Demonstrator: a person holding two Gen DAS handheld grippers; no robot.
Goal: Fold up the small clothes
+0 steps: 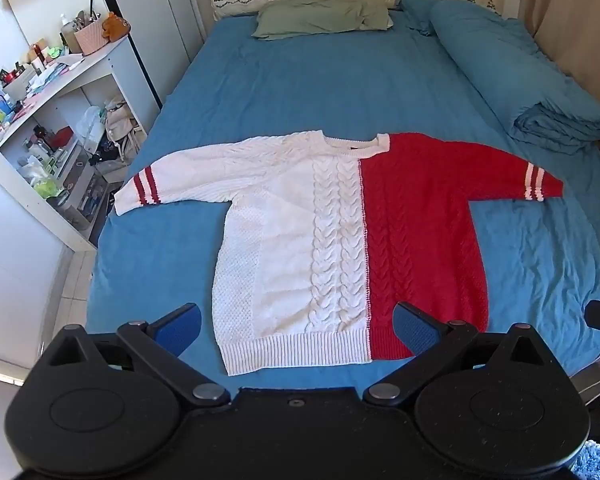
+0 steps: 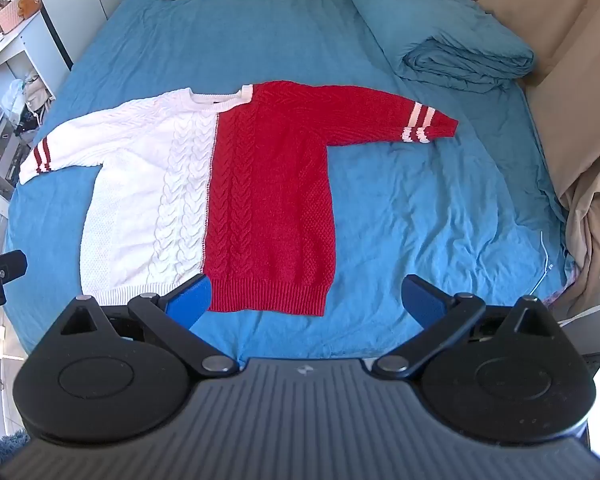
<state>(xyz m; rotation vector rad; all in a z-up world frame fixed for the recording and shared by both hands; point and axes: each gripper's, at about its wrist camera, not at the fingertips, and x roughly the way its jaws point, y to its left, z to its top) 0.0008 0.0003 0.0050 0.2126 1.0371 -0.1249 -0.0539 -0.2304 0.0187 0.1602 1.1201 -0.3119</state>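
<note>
Cable-knit sweater (image 1: 340, 240) lies flat, front up, on blue bed sheet (image 1: 300, 92); white half one side, red half other, both sleeves spread out, contrasting stripes near cuffs. Neck label too small to read. Left gripper (image 1: 296, 326) and right gripper (image 2: 306, 294) hover over hem, jaws wide, holding nothing.

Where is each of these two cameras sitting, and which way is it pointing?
Left wrist: on the open left gripper, at the bed's foot, facing the headboard; the sweater lies ahead, shelves left.
Right wrist: on the open right gripper, further right, same direction; rolled duvet and curtain right.
Shared: sweater, blue sheet, green pillow, and each view catches the other gripper's edge.
</note>
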